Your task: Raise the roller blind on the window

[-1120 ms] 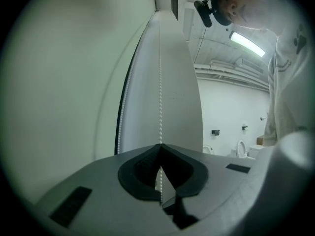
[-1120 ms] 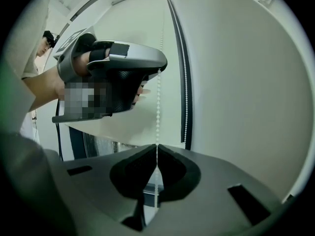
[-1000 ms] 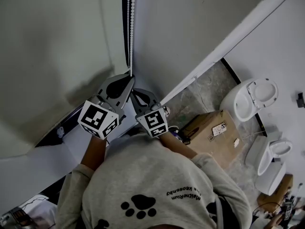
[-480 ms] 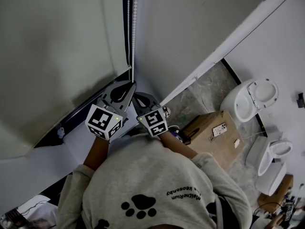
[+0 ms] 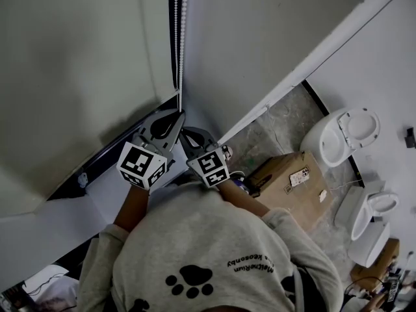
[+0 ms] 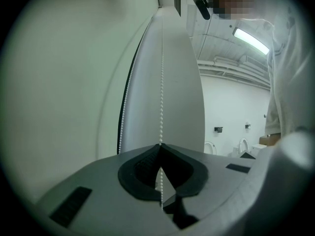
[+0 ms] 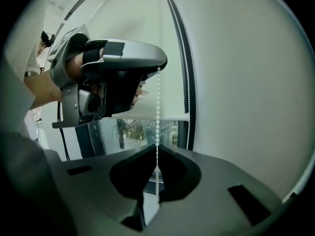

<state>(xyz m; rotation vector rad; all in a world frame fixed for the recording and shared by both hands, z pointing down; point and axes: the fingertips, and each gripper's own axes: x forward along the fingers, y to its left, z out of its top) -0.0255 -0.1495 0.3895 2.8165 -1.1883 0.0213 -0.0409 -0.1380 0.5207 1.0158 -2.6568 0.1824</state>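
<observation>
The white roller blind (image 5: 78, 57) hangs at the left of the head view, and its white bead chain (image 5: 180, 38) runs down beside the dark window frame. My left gripper (image 5: 180, 113) is shut on one strand of the chain (image 6: 161, 82), which passes between its closed tips (image 6: 160, 144); the other strand (image 6: 123, 112) hangs free to the left. Just below it, my right gripper (image 5: 184, 134) is shut on the same strand (image 7: 158, 112). The left gripper (image 7: 113, 77) shows above the right one's jaws (image 7: 157, 157) in the right gripper view. The blind's lower edge (image 7: 147, 116) hangs over the glass (image 7: 128, 134).
The person's grey sweater (image 5: 208, 252) fills the bottom of the head view. On the floor to the right stand a cardboard box (image 5: 289, 181) and two white toilets (image 5: 341, 135) (image 5: 374, 210). A white wall (image 5: 260, 31) rises right of the chain.
Both grippers have come a little way down, still shut on the chain. Over the last half second nothing has visibly moved.
</observation>
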